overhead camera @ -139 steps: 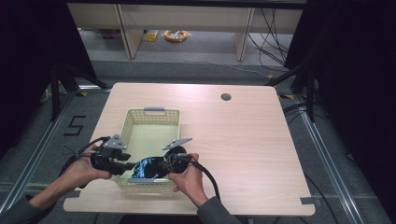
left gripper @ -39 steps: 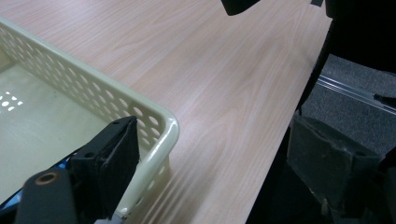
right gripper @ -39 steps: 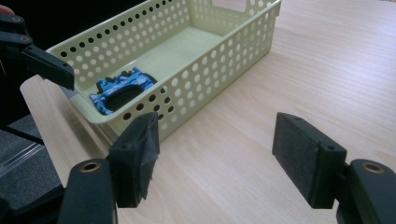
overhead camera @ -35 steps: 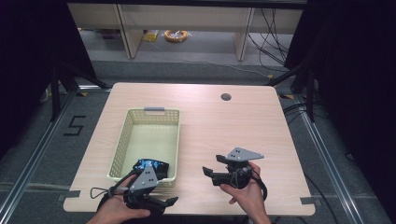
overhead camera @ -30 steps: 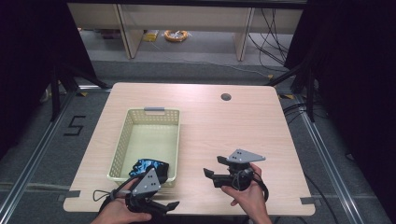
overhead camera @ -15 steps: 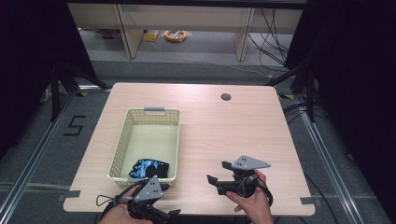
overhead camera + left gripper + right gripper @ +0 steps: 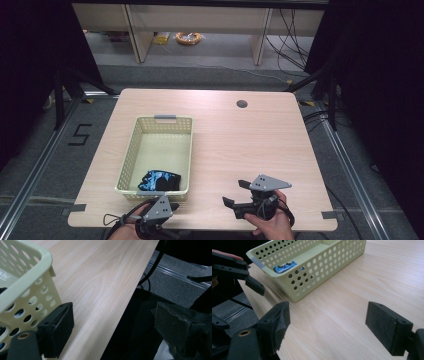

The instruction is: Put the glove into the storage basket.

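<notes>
A pale yellow perforated basket (image 7: 162, 120) stands on the left half of the wooden table (image 7: 250, 145). A black-and-blue fabric item (image 7: 160, 180) lies inside it at the near end, and shows through the basket's holes (image 7: 284, 266). My left gripper (image 7: 166, 228) hangs at the table's near edge just below the basket's near right corner (image 7: 30, 287), open with nothing between its jaws (image 7: 117, 322). My right gripper (image 7: 234, 194) is low over the near table to the right of the basket (image 7: 317, 262), open and empty (image 7: 329, 320), its jaws pointing toward the basket.
A round cable hole (image 7: 242, 104) sits near the table's far edge. Bare wood lies to the right of the basket. The other hand's gripper (image 7: 242, 270) appears at the left of the right gripper view. Shelving with an orange cable coil (image 7: 187, 37) stands behind the table.
Both grippers were at the basket's near end over the dark item; they have since drawn back toward the table's near edge, open. The item lies in the basket.
</notes>
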Available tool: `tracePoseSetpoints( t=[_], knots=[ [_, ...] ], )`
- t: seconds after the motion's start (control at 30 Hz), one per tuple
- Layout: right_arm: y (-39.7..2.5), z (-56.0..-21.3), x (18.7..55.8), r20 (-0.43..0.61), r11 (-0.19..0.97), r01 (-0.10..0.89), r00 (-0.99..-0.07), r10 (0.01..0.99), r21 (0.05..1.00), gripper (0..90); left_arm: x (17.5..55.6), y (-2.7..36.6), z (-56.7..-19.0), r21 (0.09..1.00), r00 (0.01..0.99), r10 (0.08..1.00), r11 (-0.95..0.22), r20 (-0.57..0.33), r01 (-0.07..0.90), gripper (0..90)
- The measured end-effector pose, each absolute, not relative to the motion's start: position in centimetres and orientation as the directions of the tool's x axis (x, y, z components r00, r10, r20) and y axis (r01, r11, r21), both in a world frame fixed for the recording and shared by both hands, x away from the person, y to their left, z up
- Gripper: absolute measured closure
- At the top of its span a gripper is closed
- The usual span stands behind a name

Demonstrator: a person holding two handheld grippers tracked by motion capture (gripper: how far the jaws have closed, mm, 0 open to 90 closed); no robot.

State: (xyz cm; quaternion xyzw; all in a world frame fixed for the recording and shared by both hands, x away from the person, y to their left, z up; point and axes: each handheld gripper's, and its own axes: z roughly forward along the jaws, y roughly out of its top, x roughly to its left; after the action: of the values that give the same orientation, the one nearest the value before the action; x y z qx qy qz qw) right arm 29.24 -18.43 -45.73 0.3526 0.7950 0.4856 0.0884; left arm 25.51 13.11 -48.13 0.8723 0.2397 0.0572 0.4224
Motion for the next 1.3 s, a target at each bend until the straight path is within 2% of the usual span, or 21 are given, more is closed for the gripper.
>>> tracePoseSetpoints(
  t=[0.17,0.27,0.33,0.43,0.47,0.53,0.67,0.77,1.07,1.1,1.17,1.3],
  knots=[
    [-18.6,-46.3,28.9,0.195,0.296,0.456,-0.76,0.62,0.839,19.6,25.2,13.4,-48.6,0.758,0.881,0.462,-0.539,-0.099,0.368,15.6],
    [-18.7,-46.6,28.4,0.204,0.295,0.474,-0.749,0.631,0.83,18.8,24.9,13.4,-49.1,0.744,0.877,0.465,-0.544,-0.118,0.388,15.6],
    [-18.9,-46.8,27.9,0.22,0.297,0.502,-0.735,0.642,0.813,18.8,24.8,13.5,-49.3,0.739,0.878,0.468,-0.557,-0.098,0.379,15.7],
    [-19.3,-47.3,27.7,0.195,0.319,0.488,-0.743,0.64,0.812,18.8,24.8,13.8,-49.5,0.744,0.872,0.481,-0.549,-0.09,0.38,15.7],
    [-19.3,-47.4,27.3,0.218,0.312,0.515,-0.73,0.648,0.798,18.8,24.8,13.8,-49.5,0.745,0.871,0.483,-0.546,-0.095,0.384,15.7],
    [-19.6,-47.7,27.3,0.185,0.335,0.489,-0.744,0.642,0.805,18.9,24.8,14.0,-49.7,0.74,0.867,0.489,-0.548,-0.095,0.39,15.7],
    [-19.7,-48.0,26.6,0.202,0.341,0.52,-0.73,0.653,0.783,19.2,24.9,14.3,-50.1,0.72,0.874,0.48,-0.58,-0.075,0.381,15.7],
    [-19.9,-48.3,26.4,0.175,0.368,0.495,-0.751,0.637,0.787,19.1,24.8,14.5,-50.2,0.713,0.872,0.483,-0.585,-0.076,0.386,15.7],
    [-20.1,-48.7,25.2,0.166,0.39,0.518,-0.738,0.654,0.761,18.1,24.6,14.5,-50.4,0.706,0.877,0.478,-0.607,-0.042,0.365,15.7],
    [-20.2,-48.8,25.4,0.139,0.412,0.488,-0.757,0.638,0.769,18.1,24.6,14.5,-50.4,0.71,0.882,0.47,-0.609,-0.038,0.355,15.7],
    [-20.2,-48.8,25.0,0.162,0.395,0.519,-0.736,0.657,0.758,18.0,24.6,14.5,-50.5,0.706,0.883,0.467,-0.611,-0.045,0.359,15.7],
    [-20.3,-49.0,25.2,0.137,0.421,0.494,-0.756,0.641,0.76,18.1,24.5,14.4,-50.6,0.702,0.879,0.473,-0.606,-0.06,0.374,15.7]
  ],
)
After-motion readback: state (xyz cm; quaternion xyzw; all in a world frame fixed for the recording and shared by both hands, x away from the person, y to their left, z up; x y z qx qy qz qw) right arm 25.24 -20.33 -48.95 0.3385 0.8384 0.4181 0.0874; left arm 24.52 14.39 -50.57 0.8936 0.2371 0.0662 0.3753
